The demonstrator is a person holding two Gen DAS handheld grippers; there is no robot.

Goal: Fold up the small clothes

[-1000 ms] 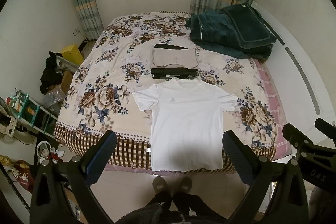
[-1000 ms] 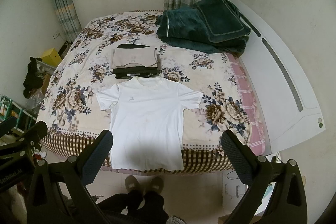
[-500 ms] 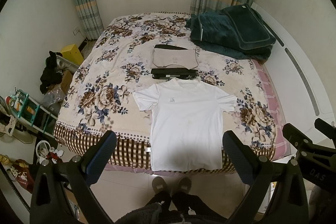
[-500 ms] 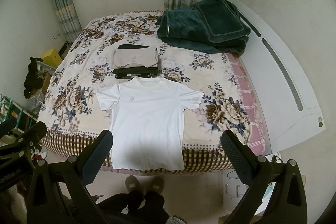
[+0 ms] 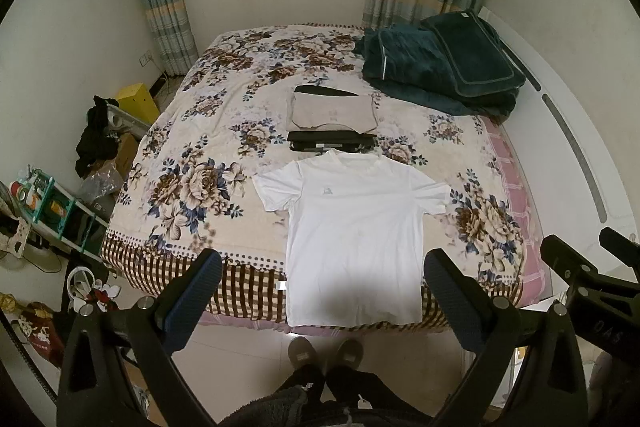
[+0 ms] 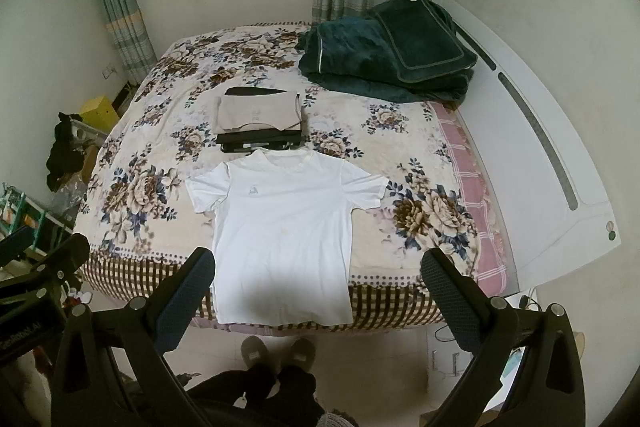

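Note:
A white T-shirt [image 5: 354, 227] lies flat, front up, on the floral bed [image 5: 192, 155], its hem hanging over the near edge. It also shows in the right wrist view [image 6: 284, 227]. Behind its collar is a stack of folded clothes [image 5: 332, 123], beige on black, also in the right wrist view [image 6: 258, 123]. My left gripper [image 5: 322, 291] is open and empty, held high above the floor before the bed's near edge. My right gripper [image 6: 316, 287] is open and empty at the same height.
A dark green quilt and pillow [image 5: 440, 67] sit at the bed's far right. A white headboard [image 6: 540, 155] runs along the right side. Clutter and shelves [image 5: 48, 203] stand on the floor to the left. The person's slippered feet [image 5: 324, 351] stand at the bed's edge.

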